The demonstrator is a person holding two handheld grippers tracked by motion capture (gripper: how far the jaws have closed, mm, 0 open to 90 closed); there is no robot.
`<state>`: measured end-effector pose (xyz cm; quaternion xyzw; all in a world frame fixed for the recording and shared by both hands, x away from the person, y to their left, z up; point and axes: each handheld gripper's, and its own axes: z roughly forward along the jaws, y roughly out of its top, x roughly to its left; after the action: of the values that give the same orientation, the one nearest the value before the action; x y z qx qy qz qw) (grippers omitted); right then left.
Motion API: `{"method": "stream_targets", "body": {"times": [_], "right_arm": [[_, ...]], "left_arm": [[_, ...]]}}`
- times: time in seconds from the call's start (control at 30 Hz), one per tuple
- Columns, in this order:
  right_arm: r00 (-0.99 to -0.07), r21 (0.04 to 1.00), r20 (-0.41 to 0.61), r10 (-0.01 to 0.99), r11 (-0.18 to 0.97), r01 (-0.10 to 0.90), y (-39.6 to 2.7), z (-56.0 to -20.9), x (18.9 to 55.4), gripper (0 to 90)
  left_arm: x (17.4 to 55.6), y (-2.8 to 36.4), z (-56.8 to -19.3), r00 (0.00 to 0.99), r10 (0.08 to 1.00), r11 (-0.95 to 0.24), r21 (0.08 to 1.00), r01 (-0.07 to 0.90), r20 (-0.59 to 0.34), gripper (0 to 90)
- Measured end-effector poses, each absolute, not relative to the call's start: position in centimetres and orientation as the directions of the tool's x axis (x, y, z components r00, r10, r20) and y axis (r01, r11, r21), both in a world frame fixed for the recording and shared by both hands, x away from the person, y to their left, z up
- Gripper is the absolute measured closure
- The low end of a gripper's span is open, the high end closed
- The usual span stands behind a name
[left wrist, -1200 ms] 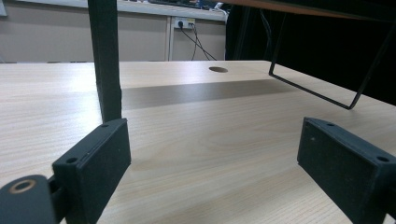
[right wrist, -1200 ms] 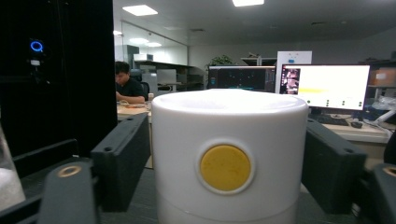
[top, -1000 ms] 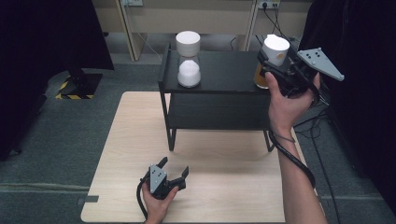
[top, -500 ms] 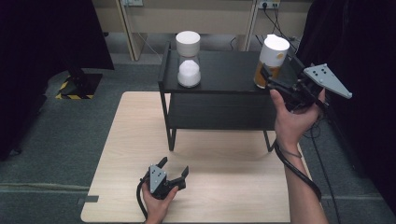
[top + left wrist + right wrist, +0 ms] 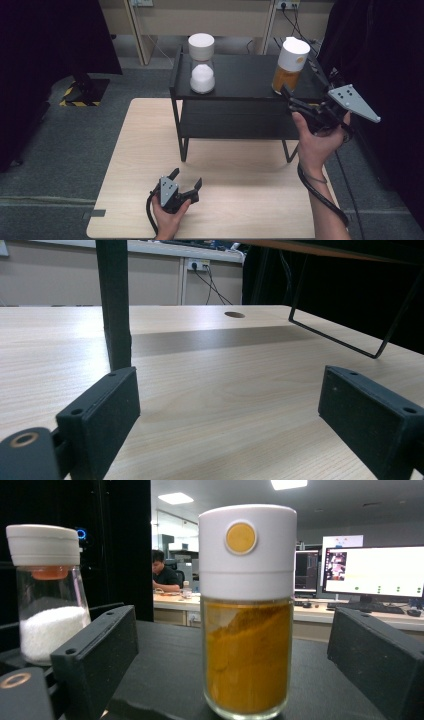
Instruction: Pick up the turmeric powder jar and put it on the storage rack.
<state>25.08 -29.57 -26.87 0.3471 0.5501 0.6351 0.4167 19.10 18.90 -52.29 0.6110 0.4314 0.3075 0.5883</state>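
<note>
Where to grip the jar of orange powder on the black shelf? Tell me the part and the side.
Grip the orange-powder jar on its glass body below the white cap, coming level from the shelf's front. It stands upright, with straight round sides, and already sits between the right hand-held gripper's open jaws.

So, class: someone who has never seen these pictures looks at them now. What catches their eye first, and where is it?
Probably the clear glass jar of orange powder with a white lid, standing at the right end of the black metal shelf; the right gripper, jaws just opened, faces it without touching. Next, the clear jar of white grains at the shelf's left end. The left gripper rests open on the pale wooden table.
</note>
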Motion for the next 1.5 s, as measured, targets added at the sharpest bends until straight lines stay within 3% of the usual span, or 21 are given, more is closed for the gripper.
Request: {"method": "stream_targets", "body": {"times": [1.5], "right_arm": [[-0.425,0.992,-0.014,0.905,-0.041,-0.119,-31.4,-32.5,21.2,5.9]], "left_arm": [[19.0,18.8,-52.4,0.441,0.888,0.066,0.985,0.162,-0.132,9.1]]}}
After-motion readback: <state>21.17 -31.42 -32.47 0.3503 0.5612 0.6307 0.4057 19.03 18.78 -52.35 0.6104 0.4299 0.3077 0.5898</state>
